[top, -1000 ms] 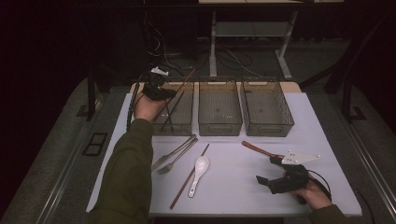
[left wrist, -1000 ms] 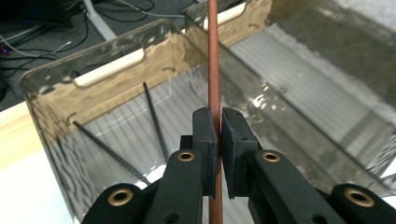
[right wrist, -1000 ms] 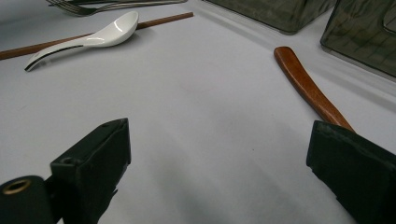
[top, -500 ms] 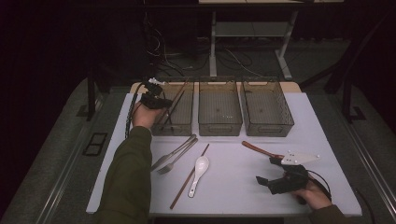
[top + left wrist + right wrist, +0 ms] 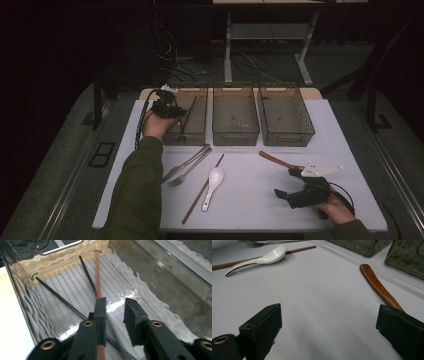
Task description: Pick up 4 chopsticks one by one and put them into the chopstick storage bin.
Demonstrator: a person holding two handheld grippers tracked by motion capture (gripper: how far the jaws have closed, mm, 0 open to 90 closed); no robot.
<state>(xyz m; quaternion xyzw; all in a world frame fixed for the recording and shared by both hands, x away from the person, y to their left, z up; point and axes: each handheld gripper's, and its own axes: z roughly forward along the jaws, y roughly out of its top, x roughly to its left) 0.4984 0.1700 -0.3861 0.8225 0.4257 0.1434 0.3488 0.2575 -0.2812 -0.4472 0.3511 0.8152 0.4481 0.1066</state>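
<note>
My left gripper (image 5: 172, 111) sits in the upper left of the high view, over the left bin (image 5: 195, 131), the first of three bins in a row at the back of the table (image 5: 350, 150). In the left gripper view my jaws have just been opening and now stand a little apart, and a brown chopstick (image 5: 98, 280), blurred, runs up the centre of the frame along the inner face of the left jaw; the right jaw is clear of it, so I am no longer pinching it. Two black chopsticks (image 5: 88, 277) lie on the ribbed floor of the bin behind it. My right gripper (image 5: 300, 186) rests at the lower right of the high view with its jaws spread wide and nothing between them. In the right gripper view a wooden handle (image 5: 378, 286) lies at the right, near the right jaw, and a white spoon (image 5: 262, 258) lies at the upper left across another brown chopstick (image 5: 299, 249). A fork (image 5: 187, 167) lies left of the spoon in the high view.
</note>
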